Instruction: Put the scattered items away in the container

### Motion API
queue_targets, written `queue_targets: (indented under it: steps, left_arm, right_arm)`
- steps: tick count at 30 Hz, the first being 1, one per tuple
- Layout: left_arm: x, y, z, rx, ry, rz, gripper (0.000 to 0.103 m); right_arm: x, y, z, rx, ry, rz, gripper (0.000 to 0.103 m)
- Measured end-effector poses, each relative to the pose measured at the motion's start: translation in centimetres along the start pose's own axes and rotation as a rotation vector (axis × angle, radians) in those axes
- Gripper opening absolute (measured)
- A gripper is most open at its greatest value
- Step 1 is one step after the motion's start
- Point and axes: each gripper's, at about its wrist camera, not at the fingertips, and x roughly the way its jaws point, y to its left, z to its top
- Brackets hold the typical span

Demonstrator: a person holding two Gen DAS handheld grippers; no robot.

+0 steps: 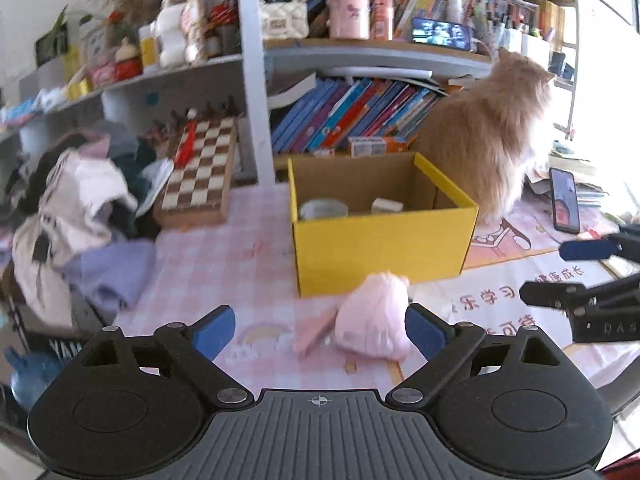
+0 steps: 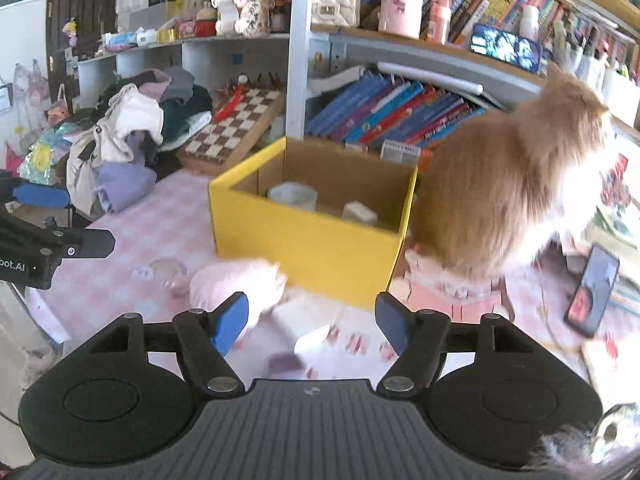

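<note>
Fingers: we see both the left gripper (image 1: 320,330) and right gripper (image 2: 312,320) spread wide, holding nothing.
Pink plush (image 1: 374,318): one, between left fingers.
Yellow box (image 1: 380,240): one, beyond, holding two items.

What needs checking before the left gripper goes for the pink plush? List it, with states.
1. Left gripper open wide enough: ok, fingers spread, nothing held.
2. Pink plush toy lined up: ok, mostly between the fingertips, near the right one.
3. Pink flat item beside the plush clear of the grasp: cannot tell, blurred.
4. Yellow box has room: ok, only a tape roll and a white block inside.
5. Cat clear of the box: not ok, it sits right against the far corner.
6. Right gripper out of the way: ok, open, off to the side.
</note>
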Motion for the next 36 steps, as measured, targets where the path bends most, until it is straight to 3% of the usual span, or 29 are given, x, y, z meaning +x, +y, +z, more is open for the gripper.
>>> queue_targets:
  steps: [7,14,19,36]
  left_arm:
    - [-0.7,-0.4,-3.1,-0.008,0.041,0.017,0.094]
    - [-0.9,-1.9,-5.2,0.008,0.051,0.012,0.094]
    - [-1.0,-3.2,-6.2,0.072,0.076,-0.011,0.094]
    - [-1.8,-3.6,-6.3,0.058,0.073,0.004,0.094]
  right_arm:
    - [-1.1,1.8,-4.3,-0.021,0.025,-0.076,0.076]
    - [-1.7,2.4,-6.7,0.069,0.054,-0.071,0.076]
    - [-1.9,3.1,-7.2,0.057,0.063,-0.071,0.077]
    - [-2.8,4.0,-7.2,0.017,0.048,-0.075,0.078]
